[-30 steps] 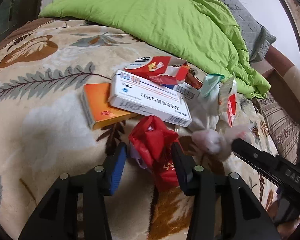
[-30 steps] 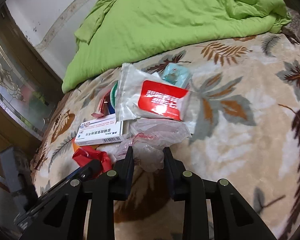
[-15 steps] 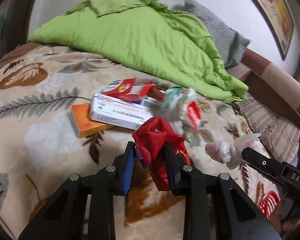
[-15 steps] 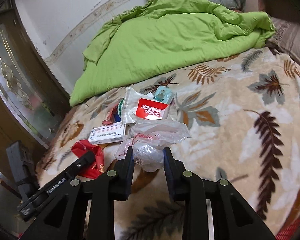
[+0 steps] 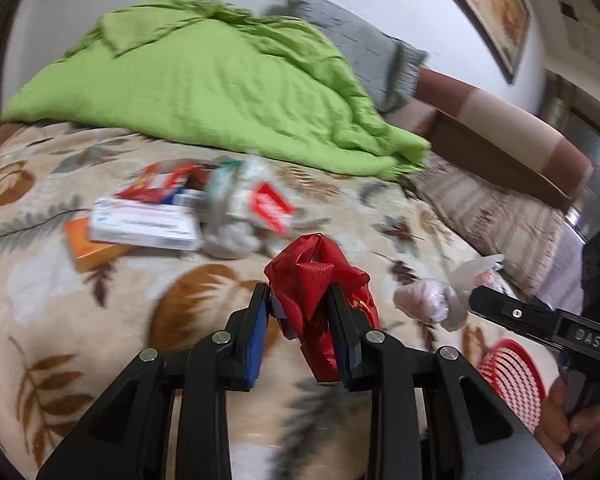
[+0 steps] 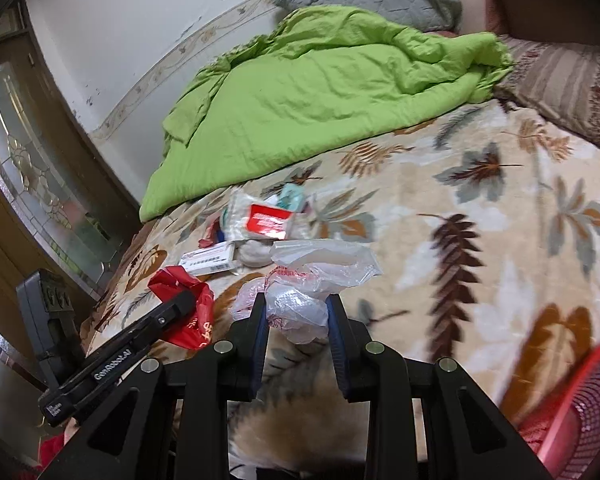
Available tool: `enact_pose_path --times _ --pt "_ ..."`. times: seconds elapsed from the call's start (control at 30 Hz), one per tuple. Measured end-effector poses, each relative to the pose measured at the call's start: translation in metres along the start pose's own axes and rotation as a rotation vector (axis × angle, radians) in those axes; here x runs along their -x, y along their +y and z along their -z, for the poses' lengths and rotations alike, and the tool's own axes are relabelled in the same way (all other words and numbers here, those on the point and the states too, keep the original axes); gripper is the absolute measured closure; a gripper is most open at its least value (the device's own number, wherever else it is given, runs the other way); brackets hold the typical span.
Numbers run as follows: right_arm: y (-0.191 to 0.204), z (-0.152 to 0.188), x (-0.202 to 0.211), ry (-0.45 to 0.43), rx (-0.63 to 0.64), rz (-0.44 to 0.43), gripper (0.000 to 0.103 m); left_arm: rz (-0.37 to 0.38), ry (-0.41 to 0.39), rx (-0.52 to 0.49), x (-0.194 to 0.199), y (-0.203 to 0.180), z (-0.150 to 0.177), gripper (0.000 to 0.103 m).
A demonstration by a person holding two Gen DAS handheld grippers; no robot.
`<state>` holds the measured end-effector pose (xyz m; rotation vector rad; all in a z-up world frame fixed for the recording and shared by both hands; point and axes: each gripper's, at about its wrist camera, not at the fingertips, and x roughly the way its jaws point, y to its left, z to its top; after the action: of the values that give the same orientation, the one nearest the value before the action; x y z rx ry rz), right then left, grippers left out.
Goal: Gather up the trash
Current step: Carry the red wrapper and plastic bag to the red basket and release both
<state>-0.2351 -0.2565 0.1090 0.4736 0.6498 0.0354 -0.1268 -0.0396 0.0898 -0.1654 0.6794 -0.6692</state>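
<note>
My left gripper (image 5: 300, 300) is shut on a crumpled red plastic bag (image 5: 316, 276) and holds it above the bed. My right gripper (image 6: 296, 308) is shut on a crumpled clear plastic bag (image 6: 312, 276), also lifted; that bag shows at the right of the left wrist view (image 5: 424, 300). The red bag shows at the left of the right wrist view (image 6: 188, 308). Left on the leaf-patterned blanket (image 5: 80, 300) is a pile: a white box (image 5: 144, 228), an orange box (image 5: 88, 248), a red-and-white carton (image 5: 160, 184) and a clear pouch with a red label (image 5: 264, 204).
A green quilt (image 5: 204, 80) lies bunched at the back of the bed. A red mesh basket (image 5: 512, 376) stands low at the right, its rim also in the right wrist view (image 6: 580, 408). A striped pillow (image 5: 492, 216) and headboard lie to the right.
Both grippers have lifted and drawn back from the pile toward the right, each carrying its bag. The red basket has come into view.
</note>
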Motion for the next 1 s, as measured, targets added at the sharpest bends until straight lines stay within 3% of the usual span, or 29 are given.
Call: enact_pose_path --times 0.23,0.4,0.57,0.67,0.73,0.8,1.0 --pt "-0.058 0.004 0.079 -0.078 -0.064 0.113 0.073 0.197 0.061 -0.140 0.000 -0.089 -0.001 0.075" --pt "-0.111 0.017 0.143 -0.120 -0.148 0.245 0.073 0.365 0.170 -0.231 -0.013 -0.167 0.010 0.075" --pt "-0.153 0.035 0.185 -0.127 -0.229 0.353 0.073 0.480 0.292 -0.290 -0.032 -0.233 0.034 0.075" --pt "-0.168 0.047 0.198 -0.118 -0.260 0.392 0.071 0.509 0.344 -0.335 -0.042 -0.263 0.050 0.075" --pt "-0.177 0.052 0.202 -0.106 -0.278 0.401 0.068 0.506 0.374 -0.359 -0.050 -0.277 0.059 0.066" --pt "-0.184 0.056 0.204 -0.096 -0.296 0.420 0.058 0.496 0.399 -0.357 -0.056 -0.286 0.066 0.046" --pt "-0.179 0.053 0.210 -0.124 -0.280 0.429 0.049 0.482 0.384 -0.333 -0.053 -0.273 0.058 0.040"
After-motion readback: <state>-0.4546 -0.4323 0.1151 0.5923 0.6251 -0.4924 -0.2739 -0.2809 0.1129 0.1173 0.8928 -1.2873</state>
